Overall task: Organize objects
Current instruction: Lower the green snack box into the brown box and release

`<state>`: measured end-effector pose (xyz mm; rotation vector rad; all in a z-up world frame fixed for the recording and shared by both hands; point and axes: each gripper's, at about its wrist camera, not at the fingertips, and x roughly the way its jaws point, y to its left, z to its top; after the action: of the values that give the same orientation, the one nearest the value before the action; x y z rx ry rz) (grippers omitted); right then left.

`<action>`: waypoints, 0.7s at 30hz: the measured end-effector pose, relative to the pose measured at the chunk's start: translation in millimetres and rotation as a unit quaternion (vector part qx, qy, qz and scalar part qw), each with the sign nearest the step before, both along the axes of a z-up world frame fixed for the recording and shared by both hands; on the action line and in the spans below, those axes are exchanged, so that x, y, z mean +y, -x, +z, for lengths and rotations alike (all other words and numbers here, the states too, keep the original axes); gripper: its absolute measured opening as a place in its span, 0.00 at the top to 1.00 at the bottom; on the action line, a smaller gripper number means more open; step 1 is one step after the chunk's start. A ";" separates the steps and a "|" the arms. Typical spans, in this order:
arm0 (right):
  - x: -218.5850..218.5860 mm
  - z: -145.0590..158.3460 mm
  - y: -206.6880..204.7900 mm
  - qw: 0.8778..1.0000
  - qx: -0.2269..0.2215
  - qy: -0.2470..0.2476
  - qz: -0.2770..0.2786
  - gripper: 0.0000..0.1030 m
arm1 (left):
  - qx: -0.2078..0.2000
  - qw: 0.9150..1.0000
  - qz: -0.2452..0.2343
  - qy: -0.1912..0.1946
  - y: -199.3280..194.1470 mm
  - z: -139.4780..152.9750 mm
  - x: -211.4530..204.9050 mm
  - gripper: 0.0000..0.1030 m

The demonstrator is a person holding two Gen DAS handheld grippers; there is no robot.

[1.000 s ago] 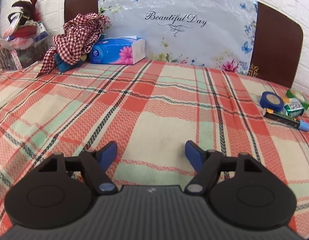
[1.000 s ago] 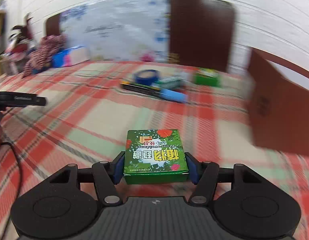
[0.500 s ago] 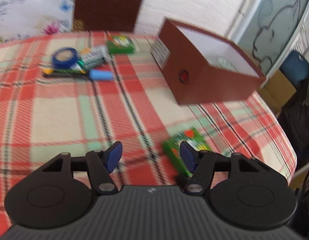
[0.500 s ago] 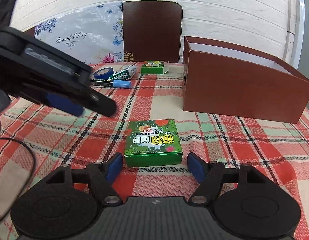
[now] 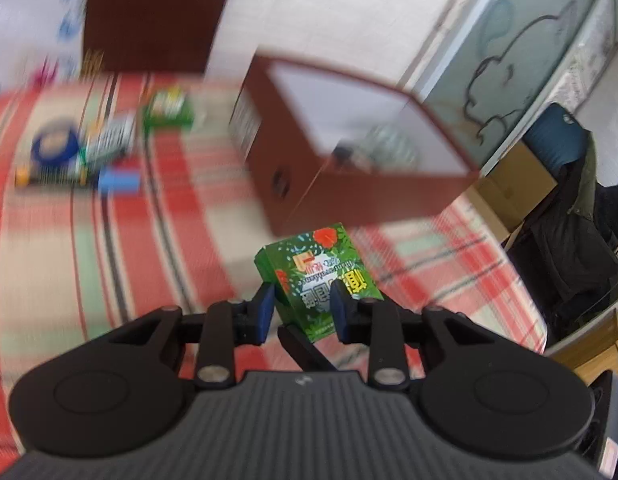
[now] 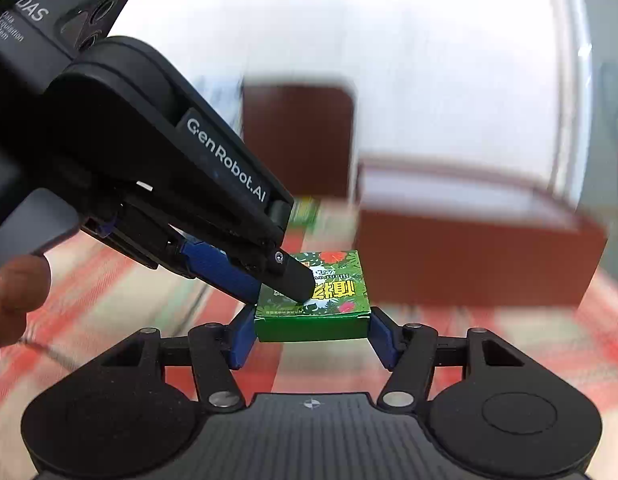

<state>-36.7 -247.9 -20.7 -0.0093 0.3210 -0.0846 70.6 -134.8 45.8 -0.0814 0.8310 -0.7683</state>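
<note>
A flat green box (image 6: 333, 276) printed with leaves and red flowers sits between the blue pads of my right gripper (image 6: 313, 334), whose jaws are closing and press on its two sides. My left gripper (image 6: 275, 294) comes in from the upper left. One black fingertip lies over the box's top and a blue pad is at its left edge. In the left wrist view the green box (image 5: 321, 268) sits between the closing jaws of my left gripper (image 5: 303, 304), and I see no firm pinch. A black finger (image 5: 305, 346) of the right gripper shows below the box.
An open brown box (image 5: 349, 200) with a white inside stands just behind, also the brown box (image 6: 469, 264). On the plaid cloth at the far left lie a blue tape roll (image 5: 55, 148), a blue-capped marker (image 5: 119, 180) and a second small green box (image 5: 169, 110). A thumb (image 6: 13, 292) is at the left edge.
My left gripper swung right from the far side of the cloth to the green box and narrowed around it. My right gripper let the box go onto the cloth, then closed on it again.
</note>
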 end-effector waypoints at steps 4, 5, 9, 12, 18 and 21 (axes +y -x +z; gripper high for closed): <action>-23.4 28.4 -23.8 0.997 -0.068 0.006 -0.027 0.42 | -0.081 0.997 -0.010 0.003 -12.3 43.3 -33.9 0.68; -31.2 32.9 -32.7 0.997 -0.074 0.004 -0.032 0.42 | -0.092 0.996 -0.011 0.001 -18.5 49.2 -44.1 0.68; -63.7 40.3 -70.6 0.996 -0.072 -0.008 -0.050 0.42 | -0.095 0.995 -0.009 -0.001 -50.3 56.2 -82.8 0.68; -84.2 36.0 -96.6 0.996 -0.065 -0.013 -0.059 0.42 | -0.101 0.995 -0.010 -0.013 -70.4 50.6 -108.4 0.68; -115.8 20.0 -149.0 0.998 -0.014 -0.028 -0.058 0.31 | -0.108 0.993 0.000 -0.046 -109.5 27.4 -152.5 0.68; -126.4 14.0 -149.7 0.996 -0.018 -0.048 -0.066 0.30 | -0.103 0.993 0.003 -0.059 -119.7 13.1 -162.1 0.68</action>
<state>113.0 -374.3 -6.7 0.1096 0.2900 -0.2002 190.3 -296.9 58.8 0.0985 0.6782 -0.7068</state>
